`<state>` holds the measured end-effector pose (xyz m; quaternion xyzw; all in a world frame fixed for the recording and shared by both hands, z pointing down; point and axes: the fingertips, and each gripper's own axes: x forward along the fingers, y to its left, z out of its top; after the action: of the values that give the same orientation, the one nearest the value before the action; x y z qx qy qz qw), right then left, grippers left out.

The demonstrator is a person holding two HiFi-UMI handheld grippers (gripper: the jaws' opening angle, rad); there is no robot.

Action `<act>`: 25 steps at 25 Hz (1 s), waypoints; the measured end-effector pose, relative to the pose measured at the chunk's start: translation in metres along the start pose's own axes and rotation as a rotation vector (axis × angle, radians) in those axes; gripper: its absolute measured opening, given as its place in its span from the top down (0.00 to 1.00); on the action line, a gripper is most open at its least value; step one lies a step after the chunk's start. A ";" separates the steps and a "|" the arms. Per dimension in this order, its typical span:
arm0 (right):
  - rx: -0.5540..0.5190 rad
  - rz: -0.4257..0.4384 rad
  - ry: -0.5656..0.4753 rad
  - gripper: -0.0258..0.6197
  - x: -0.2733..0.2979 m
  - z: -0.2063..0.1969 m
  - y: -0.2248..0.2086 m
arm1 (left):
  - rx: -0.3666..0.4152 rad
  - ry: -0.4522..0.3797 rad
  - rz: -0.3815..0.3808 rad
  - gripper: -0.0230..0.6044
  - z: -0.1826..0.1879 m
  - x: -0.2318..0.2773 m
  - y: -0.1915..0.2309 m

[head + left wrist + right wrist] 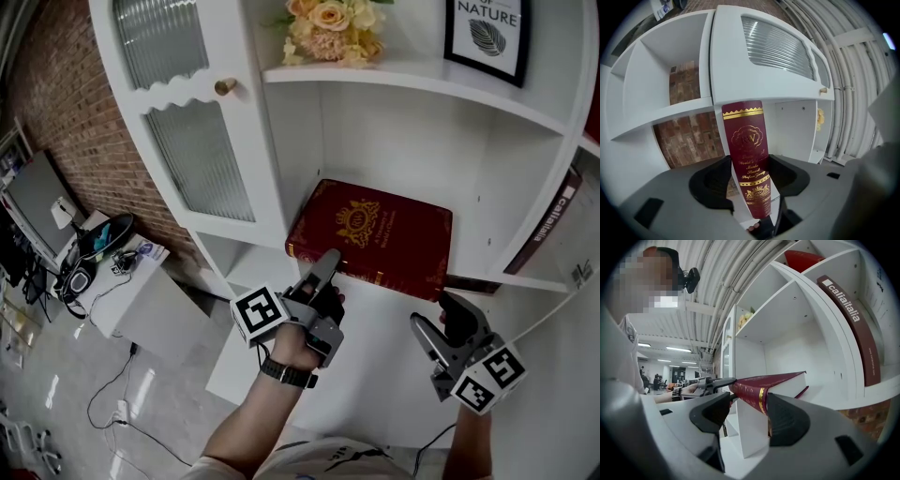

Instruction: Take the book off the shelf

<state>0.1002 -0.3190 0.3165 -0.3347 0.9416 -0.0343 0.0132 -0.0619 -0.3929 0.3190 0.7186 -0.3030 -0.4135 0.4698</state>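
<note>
Item: dark-red hardcover book w/ gold emblem [375,230], lying flat in mid compartment of white shelf unit [412,89], spine edge jutting past front. L gripper [326,267]: jaws clamped on spine. R gripper [439,317]: jaws apart, nothing between, near book's front corner, not touching.

Flowers [328,28], framed print [487,33] above; brown book [547,223] leaning at right.
</note>
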 end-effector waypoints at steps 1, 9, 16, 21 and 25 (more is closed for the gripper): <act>0.002 0.003 0.002 0.56 -0.001 -0.001 0.002 | 0.004 0.004 -0.006 0.56 -0.002 -0.002 0.000; -0.019 0.008 0.006 0.56 -0.009 -0.001 0.012 | -0.027 0.086 -0.031 0.46 -0.027 0.012 0.007; -0.051 0.044 0.031 0.56 -0.012 -0.009 0.019 | -0.052 0.089 -0.062 0.56 -0.031 0.019 0.000; 0.286 0.038 -0.103 0.56 -0.019 0.005 -0.009 | -0.066 0.099 -0.074 0.58 -0.034 0.009 -0.003; 0.416 -0.026 -0.160 0.55 -0.020 0.010 -0.036 | -0.053 0.105 -0.073 0.58 -0.036 0.001 -0.003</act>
<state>0.1389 -0.3348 0.3088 -0.3384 0.9058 -0.2015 0.1562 -0.0293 -0.3772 0.3234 0.7371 -0.2407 -0.4000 0.4886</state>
